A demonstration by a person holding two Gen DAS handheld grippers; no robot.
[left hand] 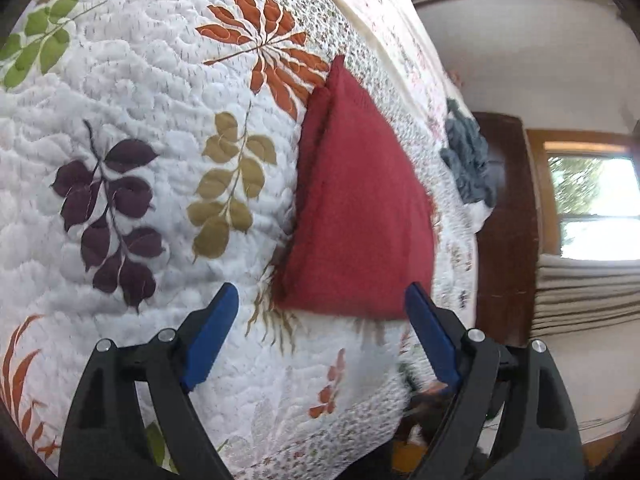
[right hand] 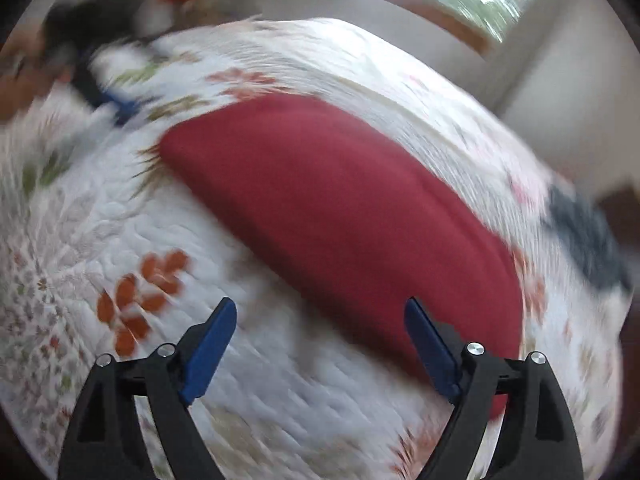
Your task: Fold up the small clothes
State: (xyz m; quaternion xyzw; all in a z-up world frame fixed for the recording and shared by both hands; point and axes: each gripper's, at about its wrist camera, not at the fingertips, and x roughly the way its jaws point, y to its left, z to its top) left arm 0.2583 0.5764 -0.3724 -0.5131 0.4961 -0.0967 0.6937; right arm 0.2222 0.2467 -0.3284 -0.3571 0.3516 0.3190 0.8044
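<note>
A dark red cloth (left hand: 360, 208) lies folded flat on a white quilt with leaf prints (left hand: 140, 92); layered edges show along its left side. My left gripper (left hand: 322, 300) hovers open just short of the cloth's near edge, with nothing between its blue fingers (left hand: 212, 340). In the blurred right wrist view the same red cloth (right hand: 340, 216) stretches across the quilt (right hand: 100, 240). My right gripper (right hand: 320, 312) is open and empty over the cloth's near edge, its right finger (right hand: 430, 344) in front of the red fabric. The left gripper (right hand: 116, 104) shows as a blur at the far left.
A grey-blue garment (left hand: 468, 160) lies crumpled near the quilt's far edge, also seen as a grey-blue garment (right hand: 588, 240) at the right. Beyond the bed are a dark wooden board (left hand: 504, 220), a window (left hand: 596, 204) and a pale wall. A person's hand (right hand: 24, 80) shows blurred.
</note>
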